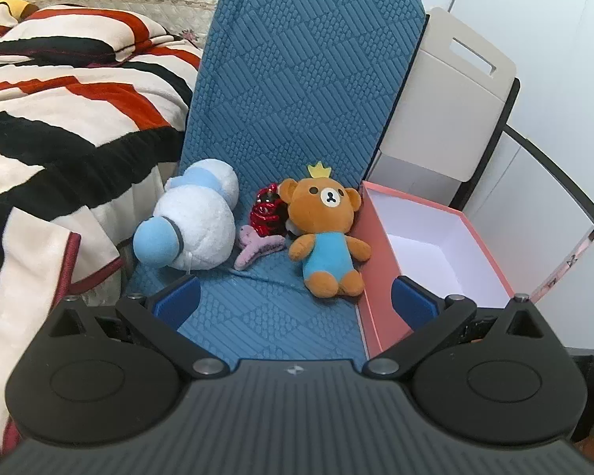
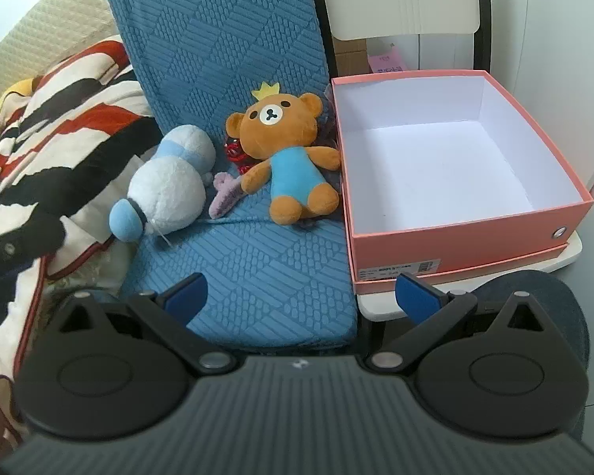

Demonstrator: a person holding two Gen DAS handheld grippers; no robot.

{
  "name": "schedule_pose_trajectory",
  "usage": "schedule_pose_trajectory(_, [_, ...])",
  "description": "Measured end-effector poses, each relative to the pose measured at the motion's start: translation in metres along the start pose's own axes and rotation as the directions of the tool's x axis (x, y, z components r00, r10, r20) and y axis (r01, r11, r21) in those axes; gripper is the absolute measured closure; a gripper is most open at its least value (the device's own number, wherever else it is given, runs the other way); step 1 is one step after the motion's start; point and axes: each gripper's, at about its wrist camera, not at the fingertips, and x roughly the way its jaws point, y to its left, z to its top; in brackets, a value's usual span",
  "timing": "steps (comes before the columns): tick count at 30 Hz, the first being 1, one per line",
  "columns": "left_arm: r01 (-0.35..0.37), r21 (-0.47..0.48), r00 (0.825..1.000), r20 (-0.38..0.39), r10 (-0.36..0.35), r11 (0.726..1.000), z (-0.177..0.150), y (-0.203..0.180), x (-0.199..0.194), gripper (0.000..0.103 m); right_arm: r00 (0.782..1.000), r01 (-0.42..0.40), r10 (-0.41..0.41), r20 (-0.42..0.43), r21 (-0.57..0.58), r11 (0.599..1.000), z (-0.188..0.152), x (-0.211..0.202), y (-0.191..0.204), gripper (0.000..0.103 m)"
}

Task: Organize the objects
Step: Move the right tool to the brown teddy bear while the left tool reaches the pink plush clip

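Toys lie in a cluster on a blue quilted cushion (image 2: 257, 261): a brown bear (image 2: 287, 150) in a blue outfit with a yellow crown, a white-and-blue plush (image 2: 166, 190) at its 9 o'clock, and between them a purple fuzzy piece (image 2: 223, 194) and a shiny red object (image 2: 235, 152), partly hidden behind the bear, so what it is I cannot say. At the bear's 3 o'clock stands an open pink box (image 2: 455, 245) with a white inside, its near wall just beside the bear's arm and foot.

Bare cushion stretches from the toys toward 6 o'clock, up to its front edge. A striped blanket (image 1: 59, 118) crowds the cushion's edge at 9 o'clock.

Only the right wrist view shows the box whole, sitting on its lid on a white seat (image 2: 566, 255), with a label on the front wall and a metal eyelet near the corner. Only the left wrist view shows a beige bin (image 1: 447, 95) with a slotted handle at 1 o'clock.

Both the left tool (image 1: 295, 303) and the right tool (image 2: 301, 297) have their blue pads wide apart, holding nothing, over the cushion's front.
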Motion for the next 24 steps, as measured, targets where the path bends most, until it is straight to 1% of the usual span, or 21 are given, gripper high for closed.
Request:
schedule_pose_trajectory(6, [-0.008, 0.030, 1.000, -0.002, 0.008, 1.000, -0.003, -0.004, 0.005, 0.000, 1.000, 0.005, -0.005, -0.002, -0.006, 1.000, 0.000, 0.005, -0.001, 0.000])
schedule_pose_trajectory(7, [-0.028, 0.020, 1.000, 0.004, 0.028, 0.999, -0.004, -0.004, 0.006, 0.000, 1.000, 0.003, -0.003, -0.008, -0.006, 1.000, 0.000, 0.007, -0.002, 0.000])
schedule_pose_trajectory(11, [-0.060, 0.002, 0.998, -0.005, 0.060, 0.998, -0.006, 0.000, 0.015, 0.000, 1.000, -0.012, 0.012, -0.019, -0.004, 1.000, 0.004, 0.015, -0.005, 0.000])
schedule_pose_trajectory(16, [-0.074, -0.018, 0.997, -0.005, 0.074, 0.997, -0.007, 0.005, 0.025, 0.000, 0.999, -0.013, 0.012, -0.033, -0.023, 1.000, 0.008, 0.028, -0.007, 0.000])
schedule_pose_trajectory(18, [-0.073, -0.021, 0.997, 0.000, 0.073, 0.997, -0.007, 0.008, 0.033, 0.000, 0.999, -0.009, 0.008, -0.033, -0.034, 0.999, 0.009, 0.035, -0.007, 0.000])
schedule_pose_trajectory(24, [-0.075, -0.028, 0.997, 0.021, 0.076, 0.997, -0.009, 0.020, 0.076, 0.000, 1.000, -0.010, 0.013, 0.026, -0.103, 0.995, 0.011, 0.056, -0.002, 0.000])
